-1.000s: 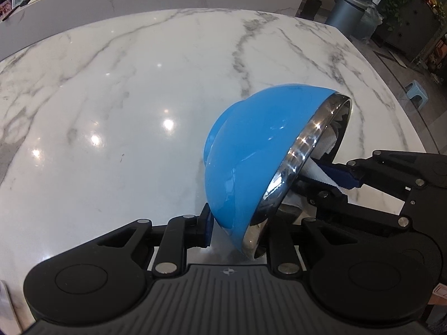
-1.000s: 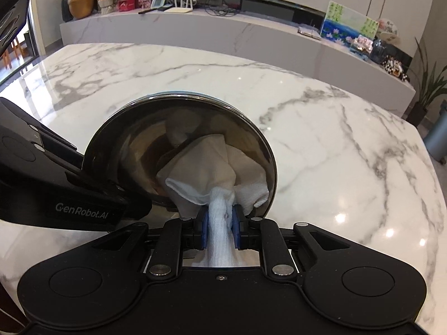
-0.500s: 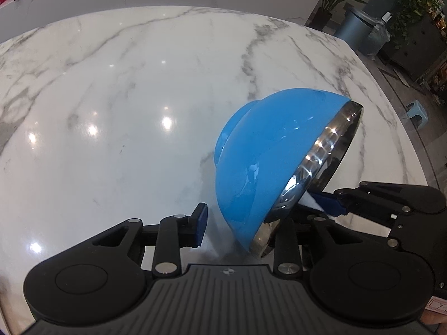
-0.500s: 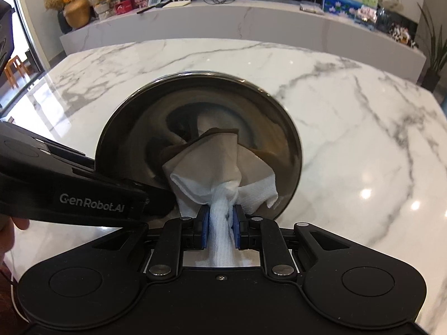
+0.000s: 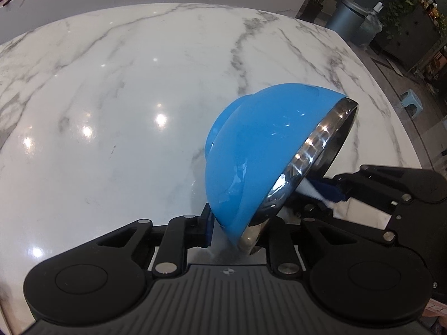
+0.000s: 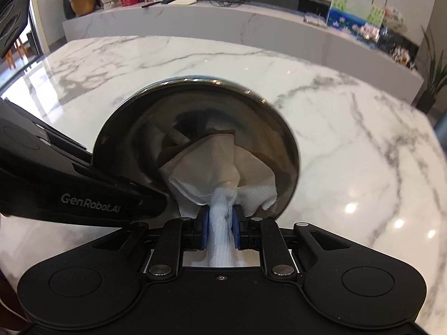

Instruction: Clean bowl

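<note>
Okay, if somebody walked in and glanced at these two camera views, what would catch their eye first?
Probably the bright blue bowl, tipped on its side above the white marble table, its rim between the closing jaws of the left hand-held gripper. Next, the white cloth stuffed into its shiny steel inside, pinched by the right hand-held gripper.

The left gripper (image 5: 234, 231) pointed steeply down, its jaws closing on a bowl's (image 5: 259, 153) rim at the wrist view's six o'clock. The right gripper (image 6: 220, 223), also tilted down, stayed clamped on a white cloth (image 6: 220, 167), reaching in from the left view's four o'clock.
</note>
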Motion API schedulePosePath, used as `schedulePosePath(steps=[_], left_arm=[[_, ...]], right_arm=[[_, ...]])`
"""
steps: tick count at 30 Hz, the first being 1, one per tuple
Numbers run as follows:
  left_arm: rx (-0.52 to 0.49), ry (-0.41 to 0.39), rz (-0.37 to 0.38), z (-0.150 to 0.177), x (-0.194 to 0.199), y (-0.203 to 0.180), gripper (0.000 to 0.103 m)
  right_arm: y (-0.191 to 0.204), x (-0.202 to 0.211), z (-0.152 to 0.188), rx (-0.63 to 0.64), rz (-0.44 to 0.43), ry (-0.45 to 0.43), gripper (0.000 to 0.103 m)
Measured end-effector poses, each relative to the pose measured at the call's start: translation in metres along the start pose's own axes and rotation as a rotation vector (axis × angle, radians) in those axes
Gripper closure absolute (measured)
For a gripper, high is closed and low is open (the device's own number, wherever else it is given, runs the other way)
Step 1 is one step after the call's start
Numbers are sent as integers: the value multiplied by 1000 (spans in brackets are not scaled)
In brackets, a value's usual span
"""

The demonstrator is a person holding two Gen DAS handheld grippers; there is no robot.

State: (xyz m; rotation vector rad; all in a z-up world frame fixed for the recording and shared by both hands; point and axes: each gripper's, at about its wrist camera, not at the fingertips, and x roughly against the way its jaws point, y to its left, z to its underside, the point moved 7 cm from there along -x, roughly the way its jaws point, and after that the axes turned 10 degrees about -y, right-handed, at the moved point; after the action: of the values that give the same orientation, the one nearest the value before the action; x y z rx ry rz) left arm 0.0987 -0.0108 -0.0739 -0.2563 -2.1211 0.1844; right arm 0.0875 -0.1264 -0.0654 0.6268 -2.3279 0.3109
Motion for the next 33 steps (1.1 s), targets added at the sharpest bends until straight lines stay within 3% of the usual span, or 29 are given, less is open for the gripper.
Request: schedulePosePath(steps=[7, 11, 16, 24, 25, 33], left_arm=[[-23, 3, -13, -1, 3, 2, 86], [12, -24, -18, -2, 4, 5, 79], [49, -12, 16, 0, 1, 3, 77], [48, -10, 24, 1, -2, -1, 81], [42, -7, 25, 1, -2, -1, 85], [-9, 1, 6, 1, -1, -4, 86]], right_arm=[[-2, 6, -4, 46, 33, -38, 90], [-3, 0, -2, 18, 10, -11, 89], [-1, -3, 3, -19, -18, 19, 89], [1, -4, 8, -76, -59, 44, 89], [2, -3, 8, -72, -59, 42, 89], [5, -2, 5, 18, -6, 18, 89]])
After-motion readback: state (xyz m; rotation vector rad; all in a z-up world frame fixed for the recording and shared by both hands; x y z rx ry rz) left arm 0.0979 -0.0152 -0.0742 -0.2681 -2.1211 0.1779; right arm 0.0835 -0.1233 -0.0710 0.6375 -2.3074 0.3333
